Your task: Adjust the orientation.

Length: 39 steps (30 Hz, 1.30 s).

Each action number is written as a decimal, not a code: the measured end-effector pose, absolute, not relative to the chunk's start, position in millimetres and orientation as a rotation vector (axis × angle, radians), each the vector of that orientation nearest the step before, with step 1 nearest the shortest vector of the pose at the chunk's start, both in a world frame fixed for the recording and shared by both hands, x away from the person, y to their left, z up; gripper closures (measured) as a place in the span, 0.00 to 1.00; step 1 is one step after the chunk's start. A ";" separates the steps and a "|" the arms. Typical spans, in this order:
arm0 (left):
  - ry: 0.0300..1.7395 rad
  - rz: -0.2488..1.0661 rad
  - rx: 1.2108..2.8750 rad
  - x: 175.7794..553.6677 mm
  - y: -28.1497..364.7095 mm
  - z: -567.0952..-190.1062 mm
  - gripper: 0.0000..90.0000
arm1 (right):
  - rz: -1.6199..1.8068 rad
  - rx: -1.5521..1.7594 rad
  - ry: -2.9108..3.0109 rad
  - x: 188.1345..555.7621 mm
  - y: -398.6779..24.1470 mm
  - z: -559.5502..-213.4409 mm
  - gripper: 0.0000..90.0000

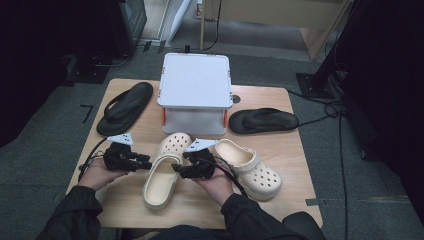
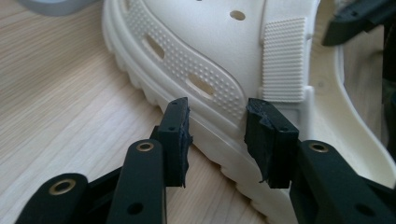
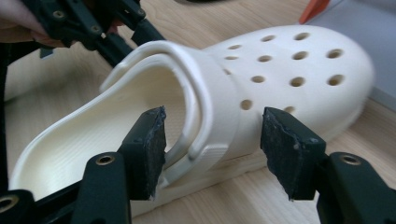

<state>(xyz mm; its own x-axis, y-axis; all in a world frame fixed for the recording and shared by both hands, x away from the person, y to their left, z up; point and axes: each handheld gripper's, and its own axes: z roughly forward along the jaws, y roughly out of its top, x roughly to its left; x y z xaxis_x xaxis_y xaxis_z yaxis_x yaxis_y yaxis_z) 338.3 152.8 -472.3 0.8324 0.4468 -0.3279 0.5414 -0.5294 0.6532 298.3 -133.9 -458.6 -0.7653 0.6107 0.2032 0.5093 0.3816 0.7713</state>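
I have both claws open at the near clog (image 1: pixel 162 172), left claw (image 2: pixel 217 135) and right claw (image 3: pixel 212 149); next I'd seat the pads squarely on its sidewalls before squeezing.

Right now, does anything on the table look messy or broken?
Yes. The two cream clogs don't line up: one points toward the white box, the other lies turned sideways, toe toward the right. The two black flip-flops are split apart on either side of the box. The black pads on the left tool look ragged.
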 end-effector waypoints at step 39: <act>0.681 0.166 2.044 409.2 126.6 -377.9 0.56 | 1.151 1.023 2.427 300.5 -140.3 -451.5 0.83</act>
<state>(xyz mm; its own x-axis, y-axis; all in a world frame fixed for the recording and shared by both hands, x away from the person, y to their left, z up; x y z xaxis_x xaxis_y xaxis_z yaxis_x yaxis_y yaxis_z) 409.2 126.6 -377.9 0.8362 0.5278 -0.1490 0.4004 -0.4018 0.8235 300.5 -140.3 -451.5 -0.7156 0.6962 0.0568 0.4844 0.4360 0.7584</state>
